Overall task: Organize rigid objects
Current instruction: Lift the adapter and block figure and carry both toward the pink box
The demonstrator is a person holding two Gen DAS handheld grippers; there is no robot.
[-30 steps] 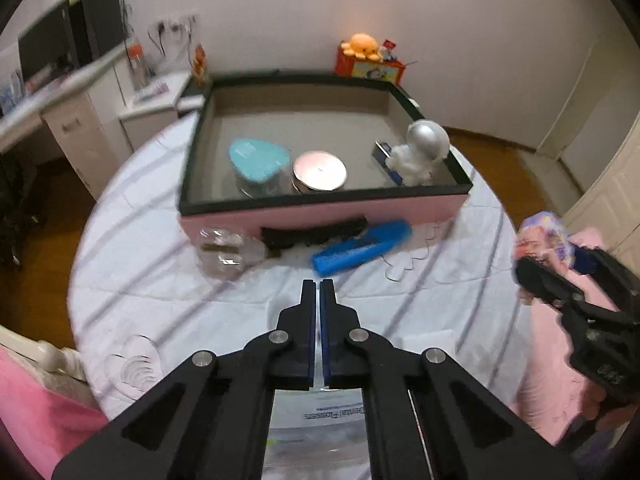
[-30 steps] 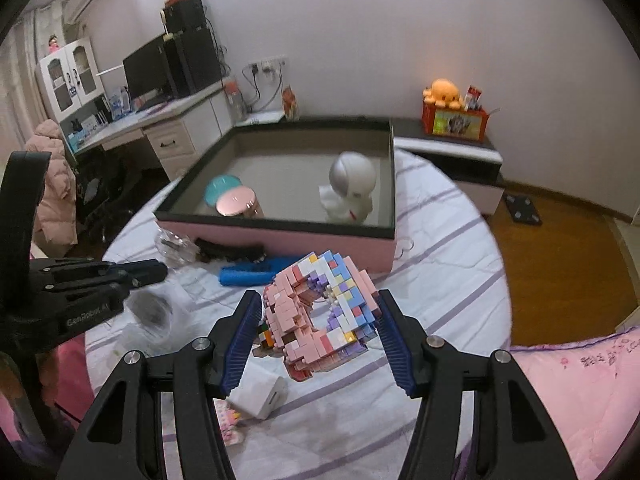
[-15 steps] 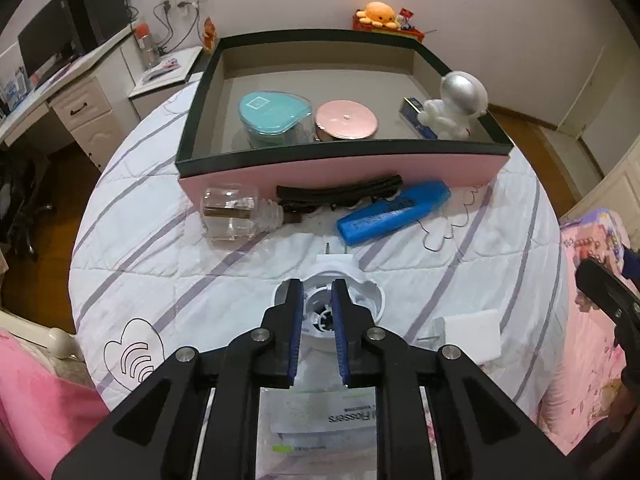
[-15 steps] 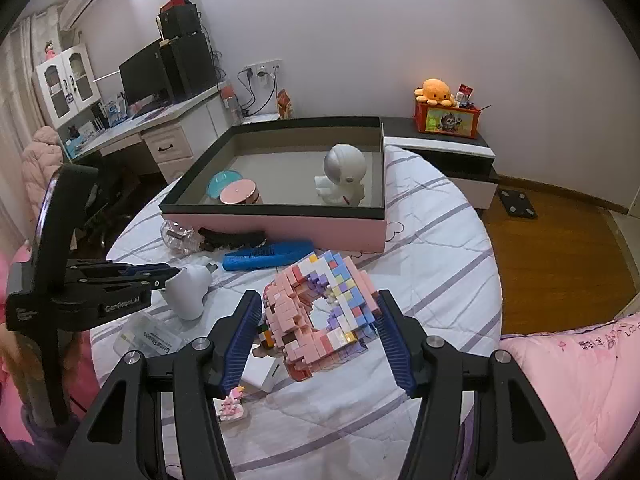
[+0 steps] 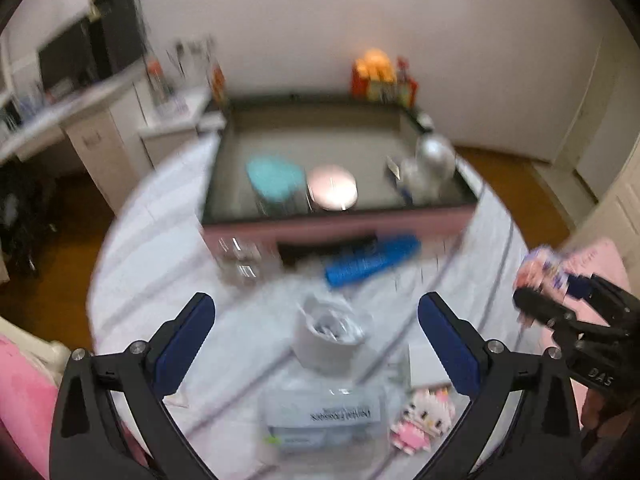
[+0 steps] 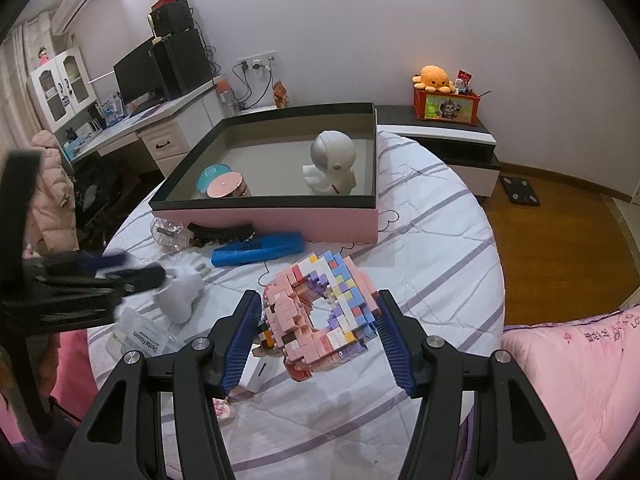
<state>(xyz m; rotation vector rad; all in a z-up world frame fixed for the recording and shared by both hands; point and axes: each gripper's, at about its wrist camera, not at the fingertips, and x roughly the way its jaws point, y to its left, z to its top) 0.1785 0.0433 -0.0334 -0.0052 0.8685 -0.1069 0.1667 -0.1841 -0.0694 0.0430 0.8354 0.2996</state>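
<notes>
Right gripper [image 6: 318, 332], lower centre of the right wrist view, clamps a pink and pastel toy-brick ring [image 6: 320, 316] above the striped tablecloth [image 6: 440, 240]. Left gripper [image 5: 316, 340], jaws opening wide, straddles a white plastic plug-like object [image 5: 326, 340] without touching it. The pink-sided, black-rimmed box [image 6: 264, 220] lies at upper centre. Risk: the brick ring may crumble or slip if squeezed unevenly during transfer to the box.

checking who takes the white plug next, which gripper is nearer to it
Left. The white plug sits on the table between the left gripper's opening jaws, not gripped. The right gripper is off to the plug's right, shut on the pink block model.
</notes>
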